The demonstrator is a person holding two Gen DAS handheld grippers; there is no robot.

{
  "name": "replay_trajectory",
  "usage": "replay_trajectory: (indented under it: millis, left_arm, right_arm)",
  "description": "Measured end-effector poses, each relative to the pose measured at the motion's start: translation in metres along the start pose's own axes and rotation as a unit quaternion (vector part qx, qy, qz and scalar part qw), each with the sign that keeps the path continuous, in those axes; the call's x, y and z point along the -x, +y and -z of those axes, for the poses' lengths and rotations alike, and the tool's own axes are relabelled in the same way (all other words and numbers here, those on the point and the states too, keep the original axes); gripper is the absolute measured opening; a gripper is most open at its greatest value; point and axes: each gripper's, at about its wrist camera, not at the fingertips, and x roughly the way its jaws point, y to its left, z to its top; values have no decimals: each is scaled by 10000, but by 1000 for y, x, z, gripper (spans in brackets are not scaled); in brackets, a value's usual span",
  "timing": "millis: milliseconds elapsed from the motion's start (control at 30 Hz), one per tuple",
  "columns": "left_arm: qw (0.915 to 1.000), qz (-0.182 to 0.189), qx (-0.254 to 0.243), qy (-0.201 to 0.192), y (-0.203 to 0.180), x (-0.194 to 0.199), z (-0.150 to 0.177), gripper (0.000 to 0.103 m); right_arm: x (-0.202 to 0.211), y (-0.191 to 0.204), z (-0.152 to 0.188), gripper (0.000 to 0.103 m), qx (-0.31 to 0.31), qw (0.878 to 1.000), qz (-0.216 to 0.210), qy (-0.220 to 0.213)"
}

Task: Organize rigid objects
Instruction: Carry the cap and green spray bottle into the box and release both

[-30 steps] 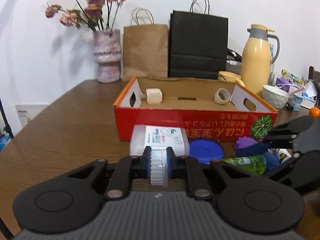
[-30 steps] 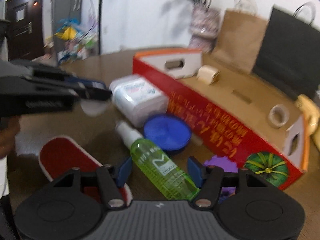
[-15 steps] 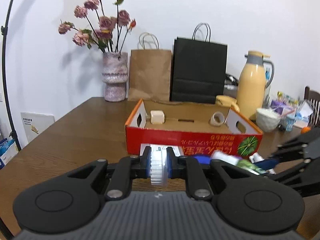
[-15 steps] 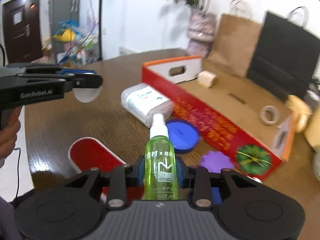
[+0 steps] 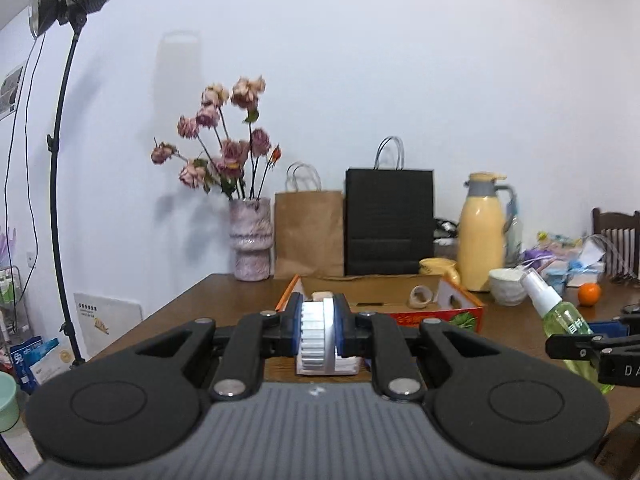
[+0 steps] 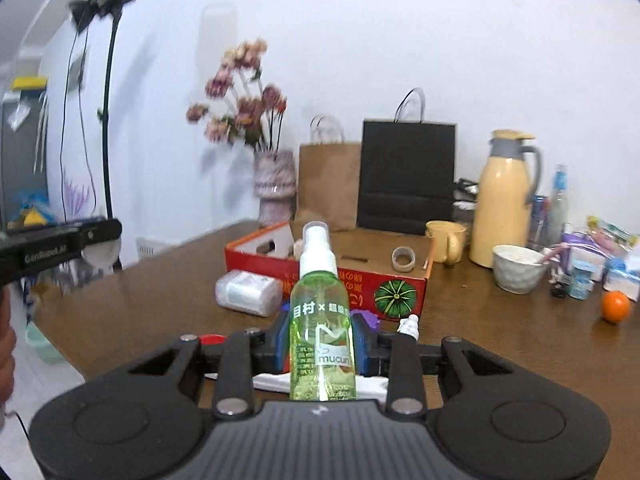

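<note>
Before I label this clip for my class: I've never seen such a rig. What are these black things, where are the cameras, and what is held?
No robot here: a person carries a hand-held gripper in each hand, with a fisheye camera on each looking along its two fingers.

The left view shows the left hand-held gripper shut on a white ridged disc. The right view shows the right hand-held gripper shut on a green spray bottle, held upright.

On the brown table stands a red cardboard box holding a tape roll. Before it lies a white plastic pack. Farther right are a bowl and an orange.
</note>
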Motion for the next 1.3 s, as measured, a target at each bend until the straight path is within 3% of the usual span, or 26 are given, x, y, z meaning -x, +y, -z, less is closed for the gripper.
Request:
replay_trajectory:
  millis: [167,300,467,767,967,1100,1300]
  left_arm:
    - [9991,-111,-24,-397,3,60,14,16]
    - [9994,-185,-58,-297,9,83,31,16]
    - [9992,-234,11,-314,15,85,37,16]
    - [9991,-236,121,-317,18,66,42,16]
    - [9994,-36,151,-306,21,-3,17,16]
    - [9990,29,362,-274,28,-87,-18,16]
    - [9990,334,178,248,28,-221,-71,16]
  right_arm:
    - [49,24,18,31,-226,9985,166,-470]
    - [68,29,44,31,-405,9982,149,-415]
    - [76,30,63,31,-687,9963,271,-445]
    - [52,23,55,30,-584,9971,269,-401]
    - [-8,-11,21,30,-804,9959,173,-368]
    - [-82,-48,-26,30,-963,9952,-46,-170]
    - [-203,-105,-93,30,-1360,9897,-130,421]
